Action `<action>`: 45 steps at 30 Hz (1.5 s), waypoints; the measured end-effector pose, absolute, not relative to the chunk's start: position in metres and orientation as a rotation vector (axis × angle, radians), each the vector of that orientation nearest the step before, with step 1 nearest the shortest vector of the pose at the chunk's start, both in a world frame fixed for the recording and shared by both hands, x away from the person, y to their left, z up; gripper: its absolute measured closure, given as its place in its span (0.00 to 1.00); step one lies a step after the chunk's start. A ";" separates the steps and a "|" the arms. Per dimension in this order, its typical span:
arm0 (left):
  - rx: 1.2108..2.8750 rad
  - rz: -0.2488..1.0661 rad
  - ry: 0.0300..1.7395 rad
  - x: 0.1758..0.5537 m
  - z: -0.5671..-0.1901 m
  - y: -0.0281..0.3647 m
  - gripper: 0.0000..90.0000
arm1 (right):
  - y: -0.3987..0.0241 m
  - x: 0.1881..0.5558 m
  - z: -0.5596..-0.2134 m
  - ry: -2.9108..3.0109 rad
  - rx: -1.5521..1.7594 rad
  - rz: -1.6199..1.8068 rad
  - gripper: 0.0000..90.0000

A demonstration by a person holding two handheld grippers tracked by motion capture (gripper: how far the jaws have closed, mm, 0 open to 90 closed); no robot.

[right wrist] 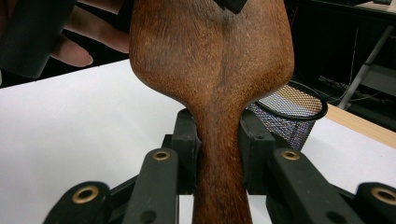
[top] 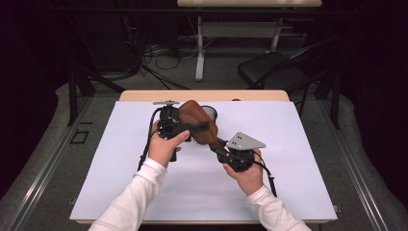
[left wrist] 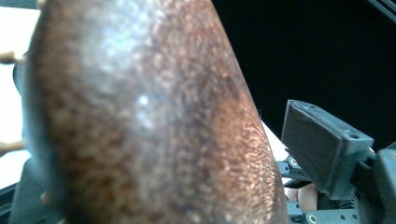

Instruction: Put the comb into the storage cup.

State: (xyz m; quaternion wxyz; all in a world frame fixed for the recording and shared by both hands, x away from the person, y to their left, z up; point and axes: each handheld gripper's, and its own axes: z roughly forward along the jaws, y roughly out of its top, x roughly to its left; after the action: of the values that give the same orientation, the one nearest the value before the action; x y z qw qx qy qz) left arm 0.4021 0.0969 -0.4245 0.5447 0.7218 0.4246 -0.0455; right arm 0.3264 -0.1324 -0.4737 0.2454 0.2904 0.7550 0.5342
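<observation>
The brush (top: 196, 120), a brown wooden paddle type, is held above the white desk (top: 288, 159), just in front of the mesh cup (right wrist: 292, 116). The right tool (right wrist: 219, 149) clamps the brush handle, fixing it, judged as support for a handover or regrip. The left tool (top: 185, 126) sits at the brush head; its jaws bracket the head, but pad contact cannot be told. A dark floor, cables, a chair (top: 274, 67) and a second desk (top: 250, 4) lie beyond the cup.
</observation>
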 end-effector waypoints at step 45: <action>1.594 -0.250 1.118 0.401 -0.427 0.104 0.48 | -0.130 0.330 -0.487 2.091 0.791 1.426 0.80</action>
State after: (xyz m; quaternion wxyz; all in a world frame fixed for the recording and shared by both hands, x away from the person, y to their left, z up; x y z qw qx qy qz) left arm 0.4010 0.1044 -0.4270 0.5556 0.6752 0.4734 -0.1059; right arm 0.3300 -0.1303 -0.4866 0.2426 0.2895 0.7649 0.5218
